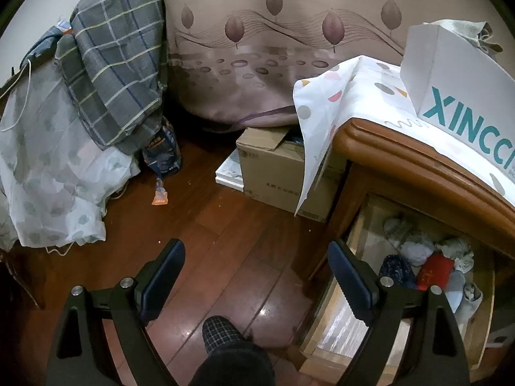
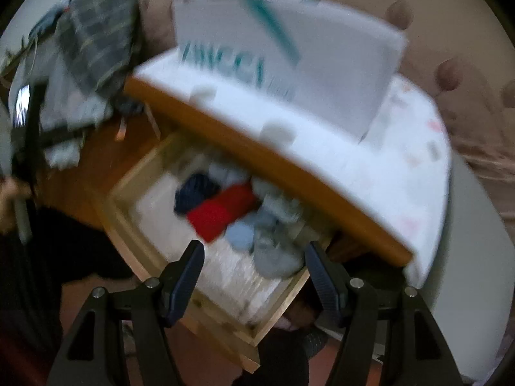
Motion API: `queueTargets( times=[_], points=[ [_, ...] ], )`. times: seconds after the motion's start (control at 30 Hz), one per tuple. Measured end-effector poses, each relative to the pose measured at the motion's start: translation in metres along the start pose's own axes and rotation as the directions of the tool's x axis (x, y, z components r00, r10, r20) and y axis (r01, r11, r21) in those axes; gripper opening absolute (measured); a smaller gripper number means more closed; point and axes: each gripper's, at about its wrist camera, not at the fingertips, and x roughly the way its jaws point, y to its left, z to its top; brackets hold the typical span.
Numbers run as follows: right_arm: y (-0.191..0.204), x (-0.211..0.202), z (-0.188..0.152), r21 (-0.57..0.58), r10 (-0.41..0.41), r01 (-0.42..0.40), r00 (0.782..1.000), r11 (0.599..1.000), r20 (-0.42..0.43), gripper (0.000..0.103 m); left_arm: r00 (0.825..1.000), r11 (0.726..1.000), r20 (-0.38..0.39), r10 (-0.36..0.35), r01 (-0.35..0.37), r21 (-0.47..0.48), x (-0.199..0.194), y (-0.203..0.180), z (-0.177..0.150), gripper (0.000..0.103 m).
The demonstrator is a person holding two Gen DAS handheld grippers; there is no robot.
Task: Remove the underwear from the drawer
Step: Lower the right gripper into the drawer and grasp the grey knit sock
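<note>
**Left wrist view and right wrist view: drawer open, both grippers empty above it**

Left wrist view, reading left to right. A pale patterned sheet [image 1: 48, 177] hangs at the far left, with a grey plaid blanket [image 1: 116, 64] draped over it. Below the blanket, a blue packet [image 1: 162, 151] stands on the wooden floor [image 1: 209, 241], and a small orange wrapper [image 1: 160, 197] lies just in front of it. A cardboard box [image 1: 273, 167] sits further right, against the wooden cabinet [image 1: 418, 167]. A dotted white cloth [image 1: 338, 112] covers the cabinet top and hangs over the box. A white carton with teal lettering [image 1: 457, 96] stands on that cloth. My left gripper [image 1: 256, 276] hangs over the floor, fingers wide apart, holding nothing. My slippered foot [image 1: 222, 331] shows between them. The open drawer [image 1: 325, 331] lies at lower right, beyond my right-hand finger.

Right wrist view, heavily blurred. The drawer [image 2: 128, 212] is pulled out beneath the cabinet edge. The underwear [image 2: 222, 212] sits in a bundle toward the drawer's back and right side: a dark navy piece on the left, a red piece touching it, then light blue and grey pieces further right. I cannot tell the individual garments apart beyond colour. My right gripper [image 2: 254, 270] is above the drawer's front portion, fingers spread apart, gripping nothing and touching no garment.
</note>
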Motion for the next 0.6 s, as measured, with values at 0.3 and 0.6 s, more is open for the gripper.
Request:
queueTargets(
  times=[0.3, 0.6],
  points=[
    [0.01, 0.101, -0.014, -0.146, -0.08, 0.06, 0.988, 0.987, -0.135, 0.067, 1.0, 1.0, -0.021, -0.002, 0.003, 0.008, 0.006, -0.003, 0.0, 0.088],
    [0.016, 0.175, -0.023, -0.342, -0.202, 0.128, 0.961, 0.931, -0.188, 0.067, 0.999, 0.998, -0.037, -0.009, 0.012, 0.056, 0.011, -0.014, -0.001, 0.088]
  ],
)
